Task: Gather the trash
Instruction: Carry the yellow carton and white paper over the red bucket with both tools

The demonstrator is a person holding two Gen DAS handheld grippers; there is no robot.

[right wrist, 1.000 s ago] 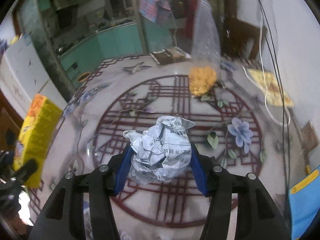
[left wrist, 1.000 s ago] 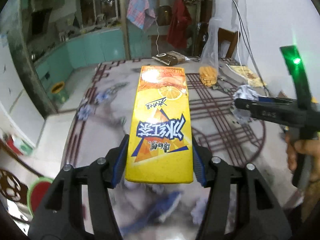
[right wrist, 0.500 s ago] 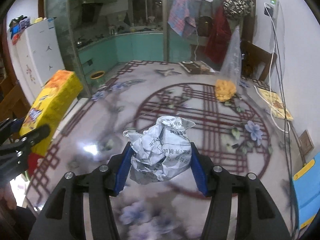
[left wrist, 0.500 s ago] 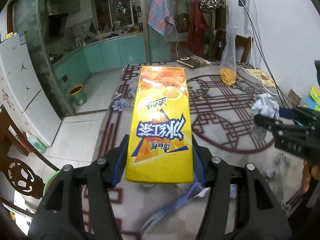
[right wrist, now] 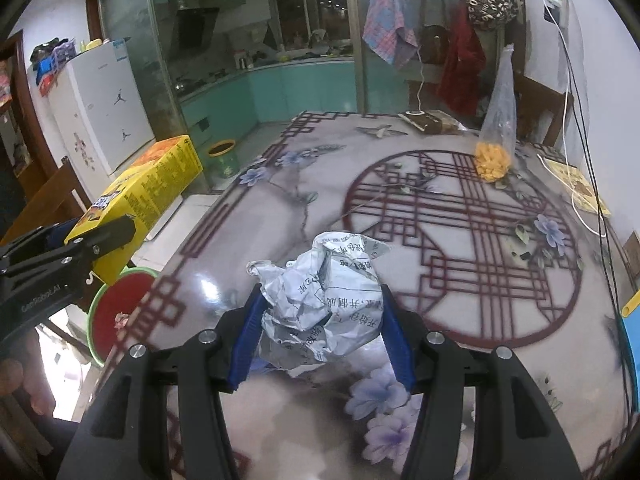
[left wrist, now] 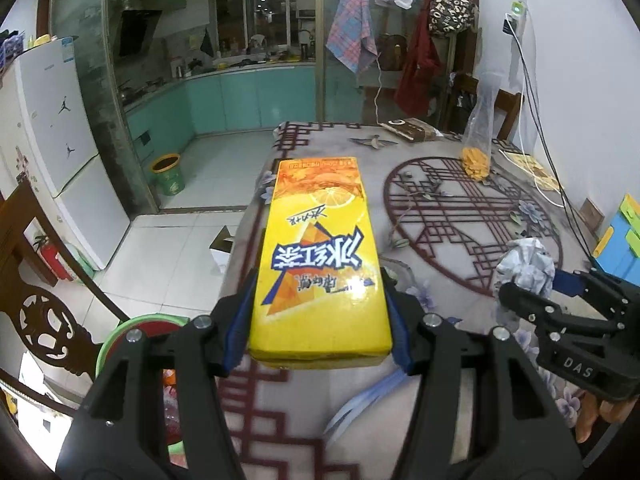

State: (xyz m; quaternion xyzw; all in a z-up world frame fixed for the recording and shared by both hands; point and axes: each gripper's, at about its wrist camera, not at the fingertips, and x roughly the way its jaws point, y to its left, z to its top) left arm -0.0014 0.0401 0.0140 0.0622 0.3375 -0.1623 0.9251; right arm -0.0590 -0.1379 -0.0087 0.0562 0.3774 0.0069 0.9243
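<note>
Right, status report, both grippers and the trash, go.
Left gripper shut on yellow carton. Right gripper shut on crumpled paper. Green bin beside table edge, path looks clear.

I've drawn both grippers back toward the near edge of the table (left wrist: pixel 448 216). The yellow drink carton (left wrist: pixel 320 264) now hangs past that edge, a green-rimmed red basin (right wrist: pixel 116 312) below it. More of the kitchen shows.
</note>
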